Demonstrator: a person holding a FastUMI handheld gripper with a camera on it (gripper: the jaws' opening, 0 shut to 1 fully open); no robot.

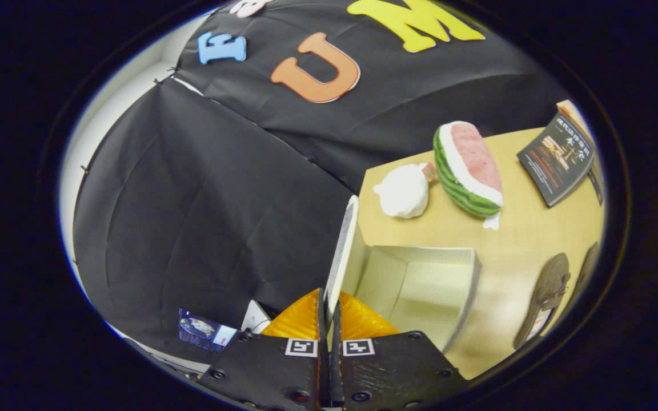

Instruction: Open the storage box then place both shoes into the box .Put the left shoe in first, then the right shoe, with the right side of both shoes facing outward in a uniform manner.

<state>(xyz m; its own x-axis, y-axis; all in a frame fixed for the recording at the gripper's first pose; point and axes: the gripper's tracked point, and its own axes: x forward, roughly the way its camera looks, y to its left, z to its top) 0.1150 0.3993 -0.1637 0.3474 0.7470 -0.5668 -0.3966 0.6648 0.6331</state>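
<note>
The tongs (329, 311) are pinching the raised lid (341, 257) of the box (420, 285), which is lying open at the counter's (529, 240) left edge. Beyond it a white bundle (403, 191) and a watermelon toy (469, 168) are sitting; two shoes (546, 297) are lying right of the box.

The tool (329, 311) pinches the storage box (420, 285) lid (341, 257), raised upright; shoes (546, 297) lie beside.
</note>
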